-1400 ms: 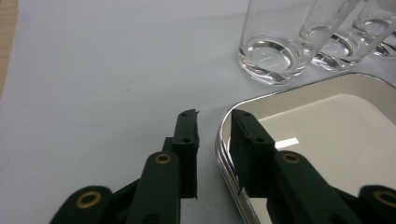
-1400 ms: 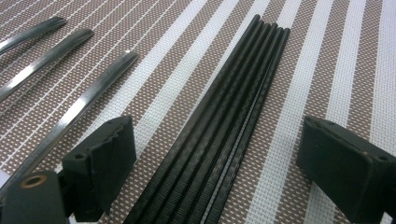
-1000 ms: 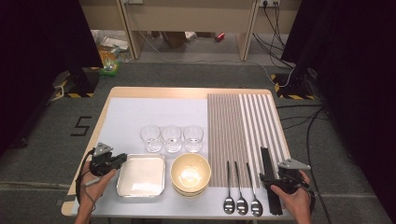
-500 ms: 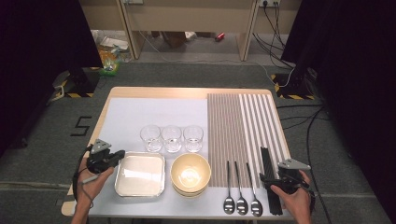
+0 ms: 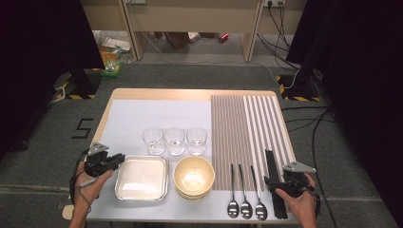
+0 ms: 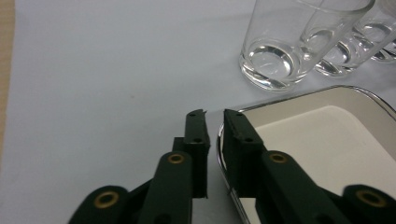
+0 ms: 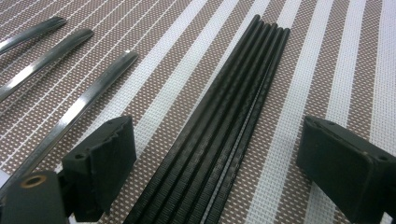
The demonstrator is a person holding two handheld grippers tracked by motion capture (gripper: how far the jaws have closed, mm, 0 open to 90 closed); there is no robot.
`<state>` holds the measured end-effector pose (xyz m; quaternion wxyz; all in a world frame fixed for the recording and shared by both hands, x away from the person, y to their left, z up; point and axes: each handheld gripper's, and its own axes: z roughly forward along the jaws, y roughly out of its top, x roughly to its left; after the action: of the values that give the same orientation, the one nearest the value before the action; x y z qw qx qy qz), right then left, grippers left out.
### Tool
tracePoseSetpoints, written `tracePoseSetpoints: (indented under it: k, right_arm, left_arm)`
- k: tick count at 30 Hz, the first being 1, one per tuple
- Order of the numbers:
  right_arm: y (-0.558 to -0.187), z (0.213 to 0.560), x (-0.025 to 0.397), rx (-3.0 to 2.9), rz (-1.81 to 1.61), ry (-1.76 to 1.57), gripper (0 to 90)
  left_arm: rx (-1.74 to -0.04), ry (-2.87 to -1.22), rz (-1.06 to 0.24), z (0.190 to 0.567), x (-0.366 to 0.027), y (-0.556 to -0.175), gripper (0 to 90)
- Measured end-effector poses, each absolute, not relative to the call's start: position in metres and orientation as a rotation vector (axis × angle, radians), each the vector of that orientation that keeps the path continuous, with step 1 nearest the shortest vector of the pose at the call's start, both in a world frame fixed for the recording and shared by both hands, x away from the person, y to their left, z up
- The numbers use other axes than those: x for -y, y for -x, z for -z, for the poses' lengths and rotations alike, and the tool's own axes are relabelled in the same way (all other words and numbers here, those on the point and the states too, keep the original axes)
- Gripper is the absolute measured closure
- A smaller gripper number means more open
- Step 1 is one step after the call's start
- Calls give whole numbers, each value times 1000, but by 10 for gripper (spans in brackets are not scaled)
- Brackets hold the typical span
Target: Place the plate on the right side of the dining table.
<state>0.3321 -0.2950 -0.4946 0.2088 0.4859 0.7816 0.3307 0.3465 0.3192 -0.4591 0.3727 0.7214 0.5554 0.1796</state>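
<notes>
A square metal tray (image 5: pixel 142 178) lies at the front left of the table, on a white mat (image 5: pixel 142 118). My left gripper (image 5: pixel 118 159) is shut on the rim at the tray's left corner. In the left gripper view one jaw of the left gripper (image 6: pixel 214 117) is outside the tray (image 6: pixel 327 140) and the other inside. A bundle of black chopsticks (image 5: pixel 273 164) lies on the striped mat (image 5: pixel 247 123) at the front right. My right gripper (image 5: pixel 274 183) hovers open over their near end. The right gripper view shows that gripper (image 7: pixel 222 137) straddling the chopsticks (image 7: pixel 243 84), jaws wide apart.
Stacked cream bowls (image 5: pixel 193 176) stand right of the tray. Three clear glasses (image 5: pixel 174 140) stand in a row behind it, also near in the left gripper view (image 6: pixel 275 51). Three spoons (image 5: pixel 244 190) lie left of the chopsticks, their handles (image 7: pixel 79 107) close to my right jaw.
The left gripper has shifted slightly left and the tray's left edge has come with it. The right gripper has stayed still.
</notes>
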Motion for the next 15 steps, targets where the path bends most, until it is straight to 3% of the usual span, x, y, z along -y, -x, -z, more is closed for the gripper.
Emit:
tracePoseSetpoints:
  k: [4,8,15]
  right_arm:
    - [-332,495,295,-2174,-917,-1352,121]
    - [-332,495,295,-2175,-921,-1352,121]
    - [-332,495,295,-2175,-921,-1351,121]
  left_arm:
    - [-1452,-1827,-391,465,-322,-344,741]
    - [-1446,-1823,-331,465,-324,-345,827]
    - [-1470,-1803,-321,461,-330,-346,843]
